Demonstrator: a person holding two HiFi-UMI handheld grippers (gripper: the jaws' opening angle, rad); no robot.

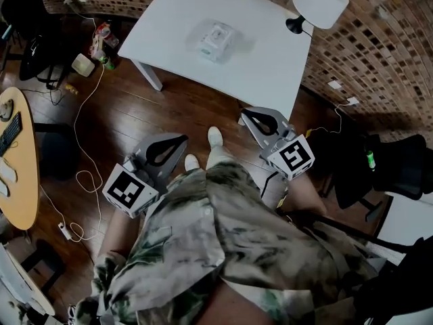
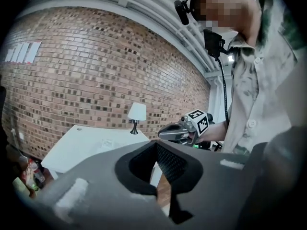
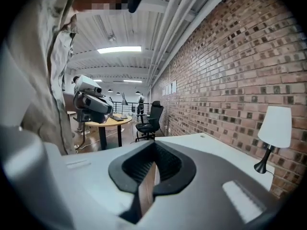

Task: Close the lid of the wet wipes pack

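Judged not started. Left tongs (image 1: 177, 142) pressed together, empty; right tongs (image 1: 249, 116) likewise, both near person's body. Wet wipes pack (image 1: 215, 40) on tabletop (image 1: 270, 53), well ahead of both tongs, untouched. Lid position too small to tell. Reach and closing left.

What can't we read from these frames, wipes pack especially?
- Lid state of the wet wipes pack: in the head view it is too small and soft to tell open or shut.
- Same pack in the left gripper view: a faint pale patch, no detail.
- Right gripper view: pack not visible; the right gripper itself covers much of the table.
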